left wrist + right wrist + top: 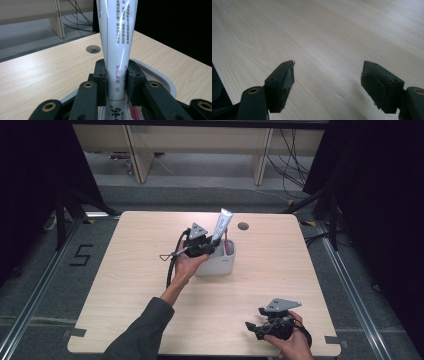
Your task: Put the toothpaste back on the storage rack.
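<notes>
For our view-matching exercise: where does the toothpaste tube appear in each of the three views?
High view: toothpaste tube stands upper centre, in the white holder, clamped by the left tool.
Left gripper view: tube runs up the centre, between the jaws.
Right gripper view: bare tabletop ahead.
Shared landmark: table's round hole.

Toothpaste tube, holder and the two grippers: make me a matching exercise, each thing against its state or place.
Things:
1. toothpaste tube
2. white holder
3. left gripper
4. right gripper

States:
A. jaws apart over bare table
B. stands mid-table, with something pink inside
C. upright, clamped between jaws
D. shut on the tube above the holder

Pairs: 1-C, 2-B, 3-D, 4-A
</notes>
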Motion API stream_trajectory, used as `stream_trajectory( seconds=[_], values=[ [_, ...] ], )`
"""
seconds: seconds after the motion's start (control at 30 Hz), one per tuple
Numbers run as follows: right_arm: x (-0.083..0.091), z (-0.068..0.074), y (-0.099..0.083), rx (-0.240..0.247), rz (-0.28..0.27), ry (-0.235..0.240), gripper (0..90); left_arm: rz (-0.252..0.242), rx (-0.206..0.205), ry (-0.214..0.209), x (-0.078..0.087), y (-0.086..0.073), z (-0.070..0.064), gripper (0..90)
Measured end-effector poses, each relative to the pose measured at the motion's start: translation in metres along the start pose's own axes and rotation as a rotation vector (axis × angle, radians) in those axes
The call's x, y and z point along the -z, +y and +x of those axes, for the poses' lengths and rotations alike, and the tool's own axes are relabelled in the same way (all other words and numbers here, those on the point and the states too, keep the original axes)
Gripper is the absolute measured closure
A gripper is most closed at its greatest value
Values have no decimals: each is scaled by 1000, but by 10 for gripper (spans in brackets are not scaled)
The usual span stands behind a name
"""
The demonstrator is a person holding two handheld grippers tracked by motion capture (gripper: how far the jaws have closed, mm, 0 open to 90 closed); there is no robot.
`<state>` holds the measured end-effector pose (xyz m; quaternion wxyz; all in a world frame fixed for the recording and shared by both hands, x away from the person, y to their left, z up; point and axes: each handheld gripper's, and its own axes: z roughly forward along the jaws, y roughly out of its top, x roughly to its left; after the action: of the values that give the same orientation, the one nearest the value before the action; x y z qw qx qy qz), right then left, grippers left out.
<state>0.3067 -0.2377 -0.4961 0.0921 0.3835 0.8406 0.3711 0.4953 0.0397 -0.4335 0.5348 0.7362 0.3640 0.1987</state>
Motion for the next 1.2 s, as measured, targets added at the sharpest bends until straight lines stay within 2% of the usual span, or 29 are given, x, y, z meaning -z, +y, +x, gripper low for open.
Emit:
stream_trajectory(
  seconds=[0.07,0.13,0.33,0.4,0.43,0.47,0.53,0.57,0.6,0.7,0.73,0.83,0.9,1.0,1.03,1.2],
  values=[
    [0,0,0,-1,-3,-1,277,-2,5,4,0,-1,0,703],
    [0,0,0,2,-5,0,277,19,-12,19,0,-2,0,684],
    [0,0,0,3,-1,0,277,38,-15,10,-1,-9,1,675],
    [0,0,0,3,0,-1,277,33,-16,7,-1,-8,0,637],
    [0,0,0,4,0,-1,277,13,-10,7,1,-7,0,637],
    [0,0,0,4,-1,-1,277,-35,11,3,7,-1,0,615],
    [-1,-1,0,12,-3,2,277,-55,15,13,15,6,0,559],
    [-1,-2,0,24,-4,-3,277,-50,16,12,17,8,0,523],
    [0,0,0,4,0,-2,277,-52,16,11,20,9,0,514],
    [0,1,0,-3,1,1,277,-61,21,8,25,11,1,492],
    [0,0,0,1,-1,-3,277,-48,39,4,29,12,1,470],
    [0,0,0,1,-1,-3,277,-36,45,-1,33,12,3,414],
    [0,0,0,1,0,-4,277,-35,84,-35,41,12,5,377],
    [0,0,0,-1,-5,-2,277,-27,81,-34,50,13,4,330],
    [0,-1,0,12,-6,-1,277,-27,84,-39,52,13,5,314],
    [-1,-2,0,13,-8,-2,277,-37,76,-48,67,15,6,304]
  ],
)
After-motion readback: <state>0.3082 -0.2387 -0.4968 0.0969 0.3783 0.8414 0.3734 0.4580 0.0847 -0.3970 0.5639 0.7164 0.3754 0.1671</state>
